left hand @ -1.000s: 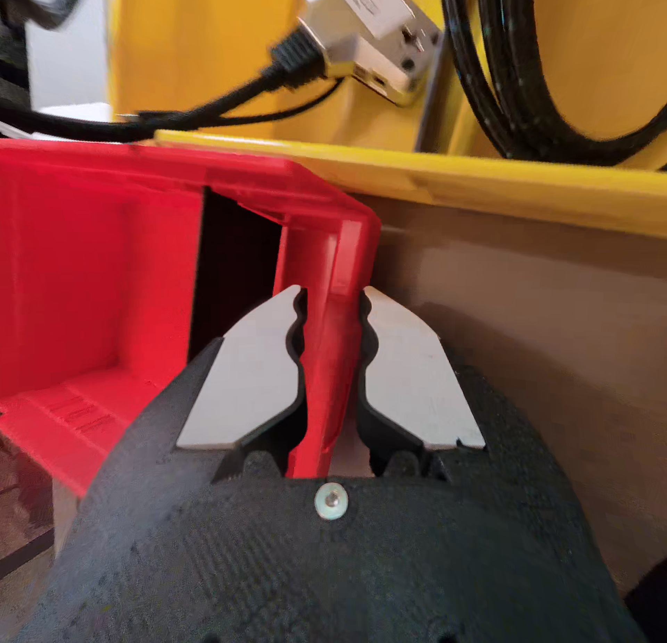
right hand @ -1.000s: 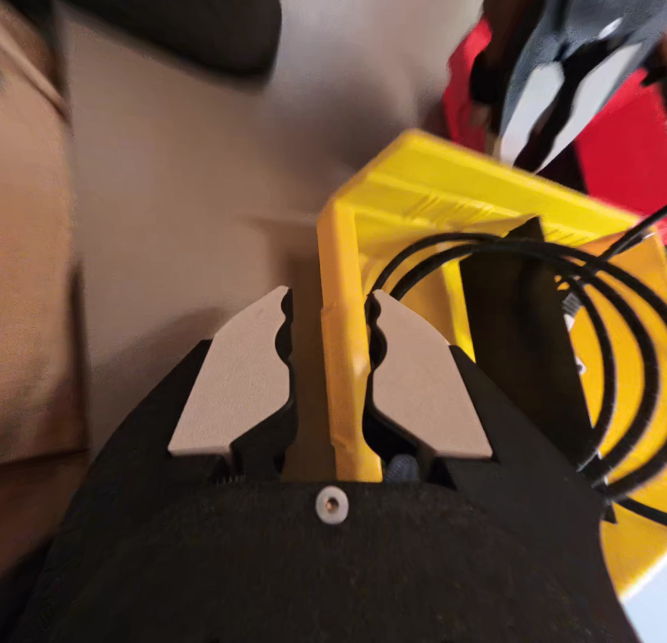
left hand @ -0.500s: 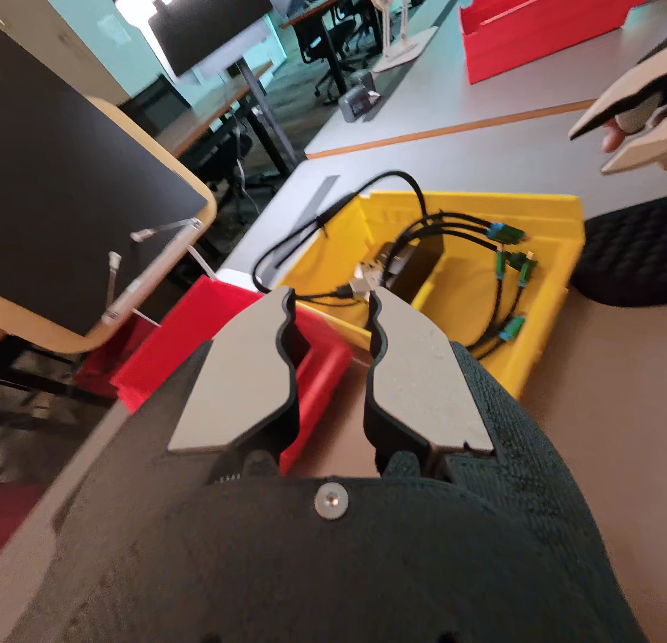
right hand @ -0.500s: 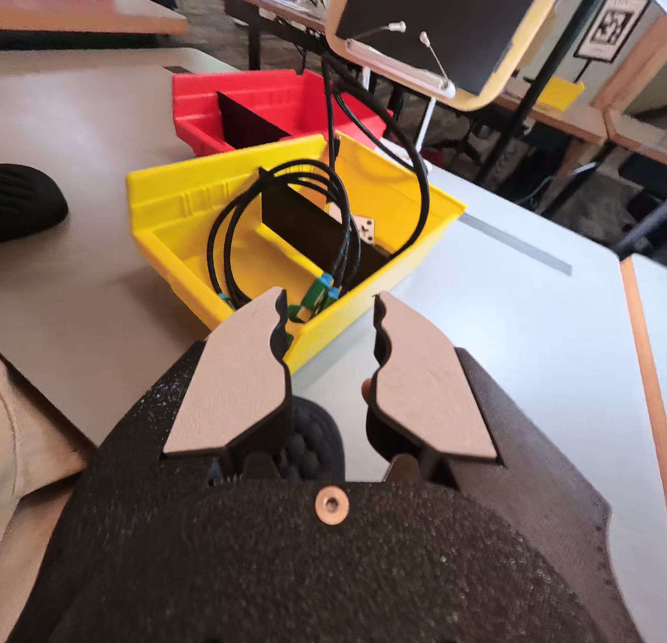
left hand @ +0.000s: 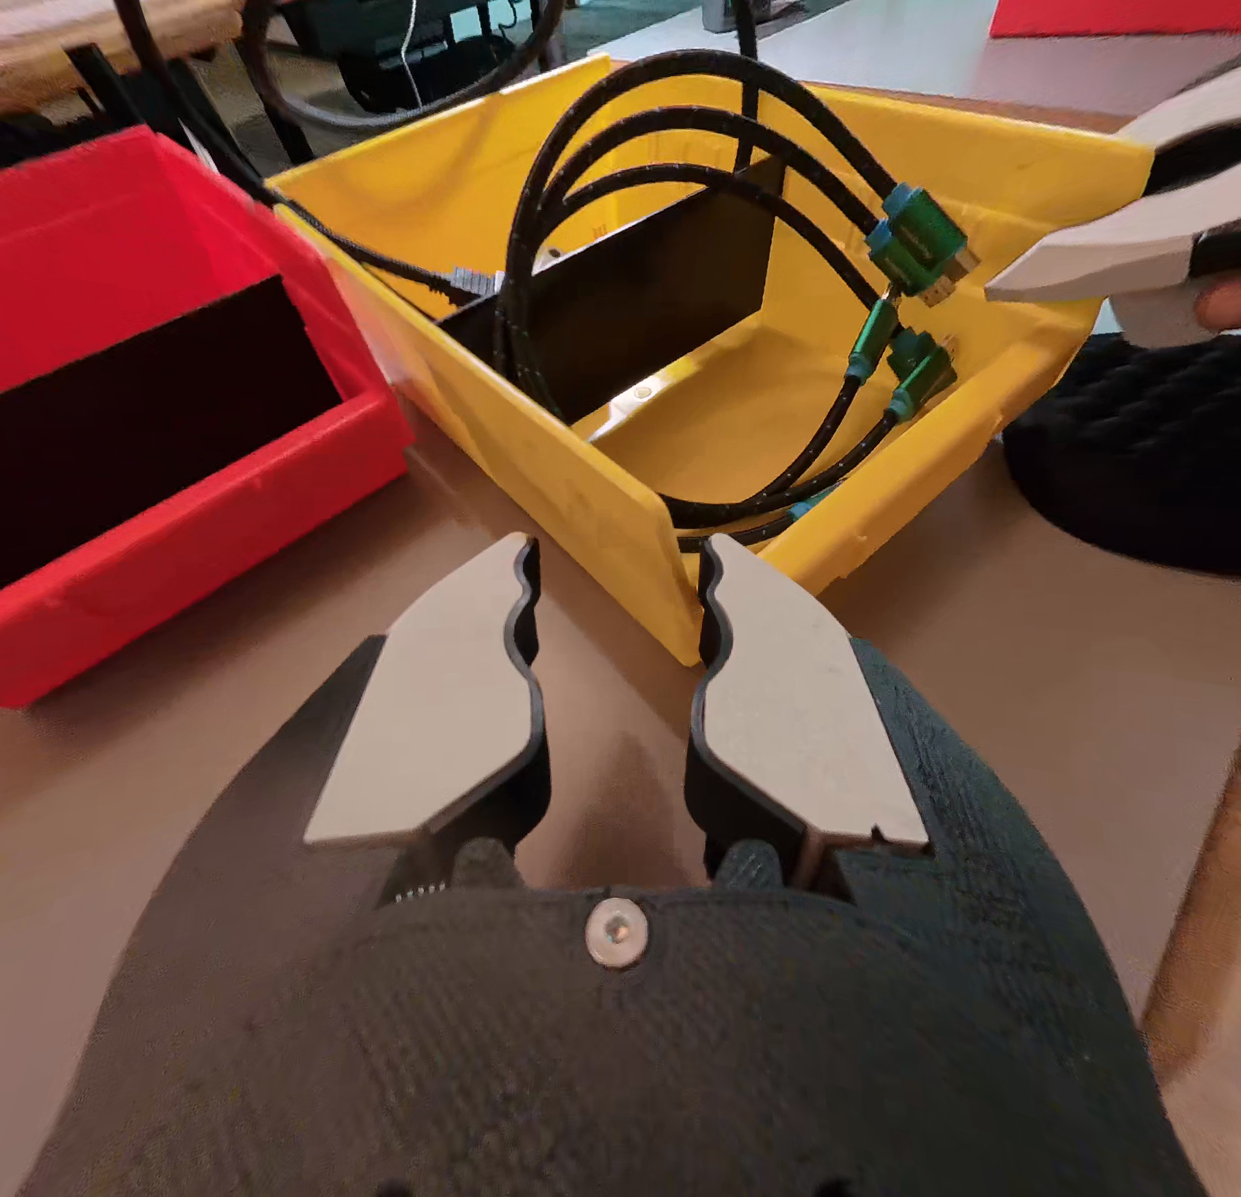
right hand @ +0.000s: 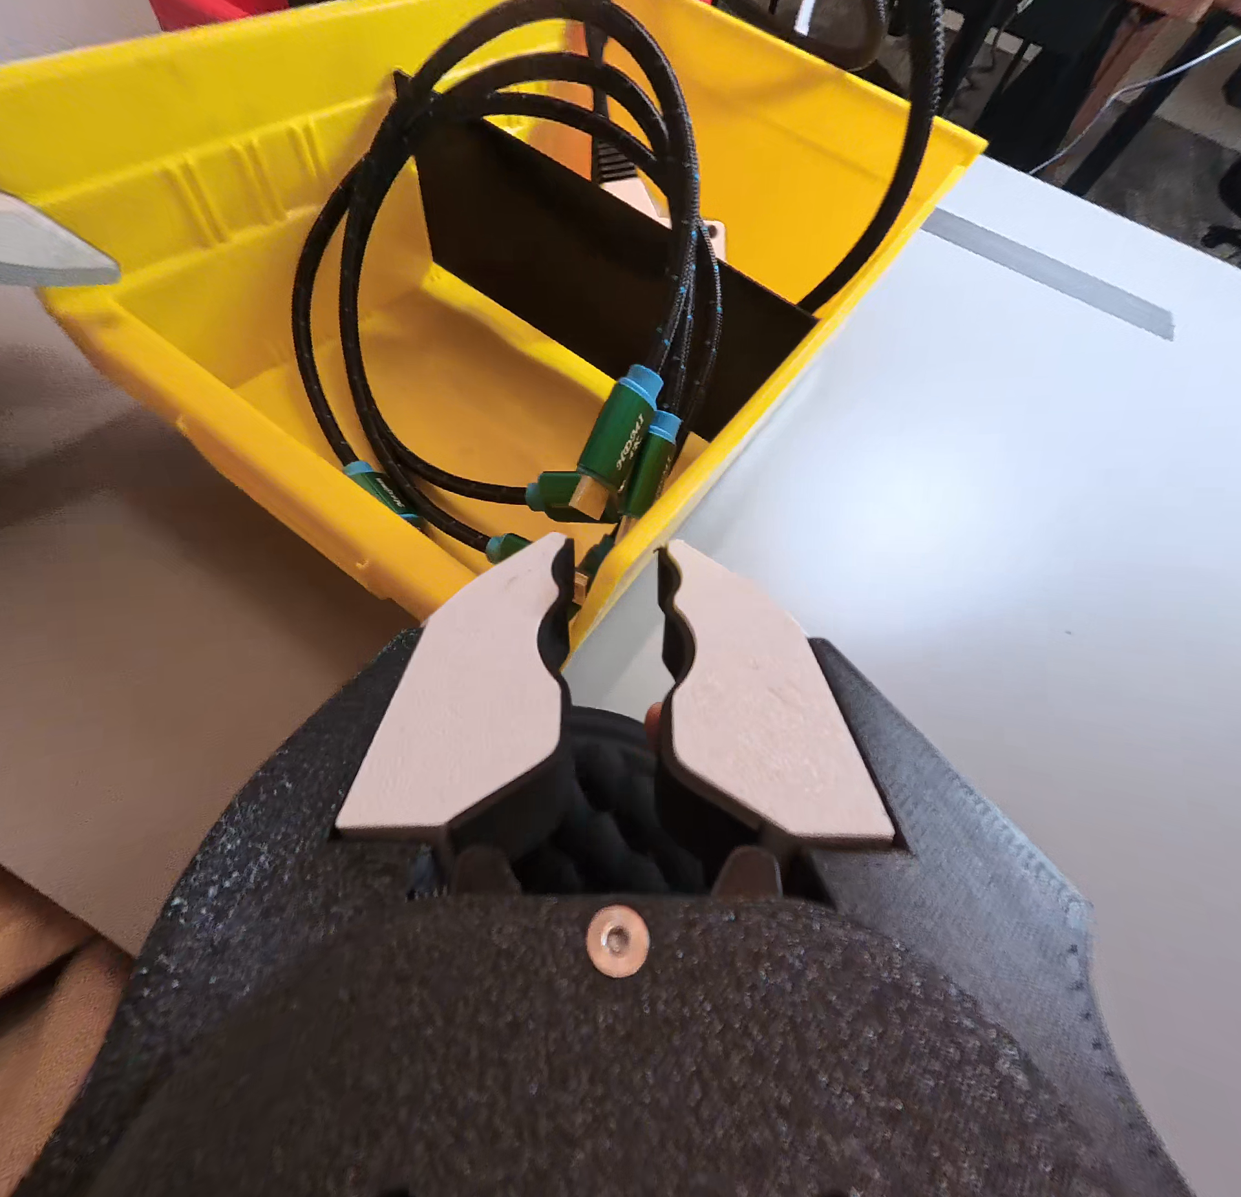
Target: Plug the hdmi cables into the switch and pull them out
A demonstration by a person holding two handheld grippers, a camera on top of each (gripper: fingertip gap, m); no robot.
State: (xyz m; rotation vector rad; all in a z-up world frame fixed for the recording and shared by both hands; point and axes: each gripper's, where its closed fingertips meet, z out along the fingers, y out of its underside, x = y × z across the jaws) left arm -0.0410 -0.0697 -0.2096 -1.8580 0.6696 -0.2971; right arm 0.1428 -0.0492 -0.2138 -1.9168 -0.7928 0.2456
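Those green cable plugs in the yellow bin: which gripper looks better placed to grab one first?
Probably the right gripper: it is open at the bin corner where the green plugs hang. The left gripper, also open, faces the opposite corner, farther from them.

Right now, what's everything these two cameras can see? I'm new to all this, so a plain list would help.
Yellow bin: one, yellow, on the table, in front of both grippers.
Black divider: one, black, upright across the yellow bin.
HDMI cables: several, black braided, looped over the divider; exact count unclear.
Cable plugs: at least four, green with blue collars, in the bin's near section.
Switch: one, pale, mostly hidden behind the divider.
Red bin: one, red with a black divider, beside the yellow bin.
Black pad: one, black, bumpy, on the table beside the yellow bin.
Table: tan and grey surface.
Left gripper: open, holding nothing.
Right gripper: open, holding nothing.
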